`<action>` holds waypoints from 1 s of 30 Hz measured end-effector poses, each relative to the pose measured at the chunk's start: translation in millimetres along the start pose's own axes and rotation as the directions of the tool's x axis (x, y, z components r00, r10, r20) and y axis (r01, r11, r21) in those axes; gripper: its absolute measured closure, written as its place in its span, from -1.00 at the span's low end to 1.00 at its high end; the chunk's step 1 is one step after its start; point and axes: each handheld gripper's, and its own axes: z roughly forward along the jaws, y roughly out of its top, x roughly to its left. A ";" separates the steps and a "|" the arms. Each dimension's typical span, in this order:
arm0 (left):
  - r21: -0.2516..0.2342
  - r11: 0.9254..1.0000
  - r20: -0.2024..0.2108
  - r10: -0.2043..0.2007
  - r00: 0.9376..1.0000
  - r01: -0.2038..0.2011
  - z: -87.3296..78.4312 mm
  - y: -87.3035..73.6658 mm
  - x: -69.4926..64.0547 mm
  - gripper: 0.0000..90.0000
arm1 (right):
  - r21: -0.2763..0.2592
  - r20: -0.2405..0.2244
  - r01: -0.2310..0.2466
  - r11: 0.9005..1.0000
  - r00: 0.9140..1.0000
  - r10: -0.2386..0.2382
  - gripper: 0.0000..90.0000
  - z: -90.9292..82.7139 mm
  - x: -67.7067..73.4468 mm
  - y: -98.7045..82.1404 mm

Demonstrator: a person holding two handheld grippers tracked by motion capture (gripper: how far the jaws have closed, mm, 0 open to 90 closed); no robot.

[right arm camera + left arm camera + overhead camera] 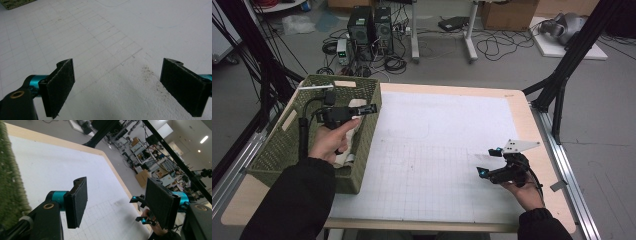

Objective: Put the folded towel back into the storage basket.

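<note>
My left gripper hangs over the right rim of a green woven basket at the table's left side, pointing right. In the left gripper view its black padded jaws stand wide apart, so the gripper is open and holds nothing. A pale cloth lies inside the basket under that hand. My right gripper rests low over the white gridded mat near the front right, pointing left. It too is open, with bare mat between the pads.
The basket's green wall runs along the left of the left gripper view, and its corner shows at the top left of the right gripper view. Dark specks dot the mat. Black frame legs stand by the table's right edge.
</note>
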 end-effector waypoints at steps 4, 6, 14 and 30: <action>0.004 1.000 0.006 0.001 1.000 -0.001 6.6 -2.2 -4.2 -0.22 | -0.003 0.002 0.003 1.000 1.000 -0.003 -0.75 -0.5 -0.2 0.5; 0.011 1.000 0.012 0.000 1.000 -0.001 10.5 -3.4 -6.1 -0.22 | -0.005 0.001 -0.001 1.000 1.000 0.001 -0.75 -0.9 0.0 0.8; 0.018 1.000 0.020 0.008 1.000 -0.008 23.6 -8.4 -14.7 -0.23 | -0.011 0.002 -0.001 1.000 1.000 0.001 -0.74 -1.9 0.0 1.7; 0.023 0.999 0.007 0.043 0.999 -0.043 52.5 -19.7 -33.2 -0.23 | -0.023 0.002 0.001 1.000 1.000 -0.001 -0.74 -3.1 -1.5 2.4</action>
